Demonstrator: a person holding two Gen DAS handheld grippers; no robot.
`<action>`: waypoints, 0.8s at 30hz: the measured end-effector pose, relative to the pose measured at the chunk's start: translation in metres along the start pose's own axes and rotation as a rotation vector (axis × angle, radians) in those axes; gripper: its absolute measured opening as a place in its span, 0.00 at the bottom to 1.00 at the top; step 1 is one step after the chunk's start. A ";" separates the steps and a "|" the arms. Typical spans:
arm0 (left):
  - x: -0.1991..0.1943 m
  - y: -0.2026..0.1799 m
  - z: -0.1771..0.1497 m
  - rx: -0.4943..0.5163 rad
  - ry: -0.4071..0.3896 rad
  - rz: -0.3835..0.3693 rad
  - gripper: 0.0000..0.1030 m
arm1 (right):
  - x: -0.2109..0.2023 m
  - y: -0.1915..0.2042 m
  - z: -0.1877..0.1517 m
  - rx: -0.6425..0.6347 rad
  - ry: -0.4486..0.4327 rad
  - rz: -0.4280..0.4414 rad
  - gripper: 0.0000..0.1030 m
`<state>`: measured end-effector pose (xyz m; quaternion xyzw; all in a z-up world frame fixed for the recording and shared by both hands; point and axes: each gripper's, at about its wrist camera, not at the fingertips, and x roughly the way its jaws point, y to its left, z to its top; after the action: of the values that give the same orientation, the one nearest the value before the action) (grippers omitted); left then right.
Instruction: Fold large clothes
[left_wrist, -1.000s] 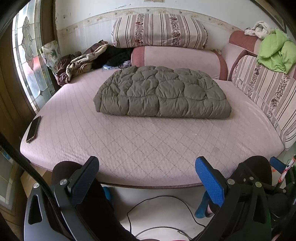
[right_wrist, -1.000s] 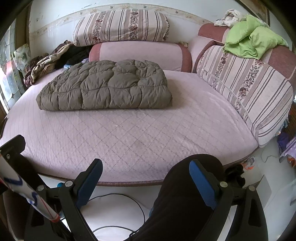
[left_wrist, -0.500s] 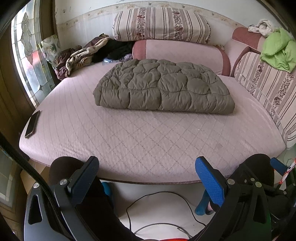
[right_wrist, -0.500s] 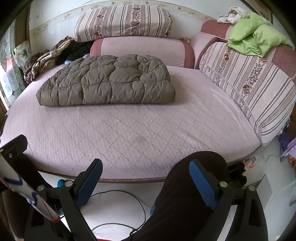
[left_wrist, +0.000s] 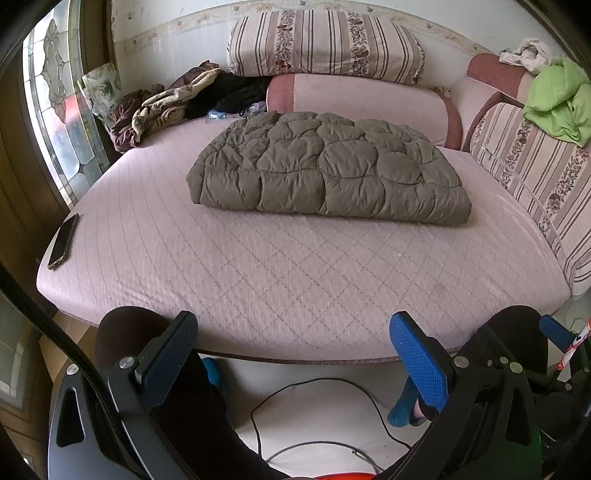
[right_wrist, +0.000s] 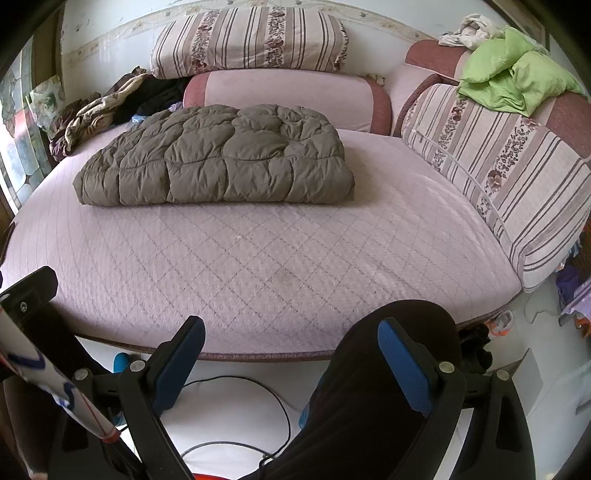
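An olive quilted puffer coat (left_wrist: 325, 170) lies folded into a thick rectangle on the far half of the pink quilted bed (left_wrist: 258, 273); the right wrist view shows the same coat (right_wrist: 218, 158) left of centre. My left gripper (left_wrist: 295, 354) hangs open off the bed's near edge, above the floor, with nothing between its blue pads. My right gripper (right_wrist: 291, 354) is open too, held back from the bed (right_wrist: 295, 266) over a person's dark-trousered knee (right_wrist: 369, 369). Both grippers are well short of the coat.
A phone (left_wrist: 63, 240) lies at the bed's left edge. Crumpled clothes (left_wrist: 173, 103) pile at the back left. Striped cushions (left_wrist: 321, 44) line the back and right side, with a green garment (left_wrist: 557, 103) on top. A black cable (left_wrist: 314, 410) loops on the floor.
Both cameras have tilted down slightly, so the bed and coat sit lower in view. The coat has not moved and both grippers stayed open.
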<state>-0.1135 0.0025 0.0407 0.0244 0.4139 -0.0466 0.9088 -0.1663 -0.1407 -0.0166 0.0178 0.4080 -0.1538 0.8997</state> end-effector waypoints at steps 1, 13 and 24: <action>0.000 0.001 0.000 -0.002 0.002 -0.001 1.00 | 0.000 0.000 0.000 -0.001 0.001 0.000 0.94; 0.004 0.002 -0.001 -0.005 0.014 -0.006 1.00 | 0.001 0.003 -0.001 -0.007 0.007 0.002 0.94; 0.009 0.005 -0.002 -0.008 0.031 -0.016 1.00 | 0.003 0.004 -0.001 -0.010 0.013 0.004 0.94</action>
<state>-0.1089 0.0071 0.0323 0.0180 0.4284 -0.0518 0.9019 -0.1643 -0.1377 -0.0196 0.0150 0.4145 -0.1500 0.8975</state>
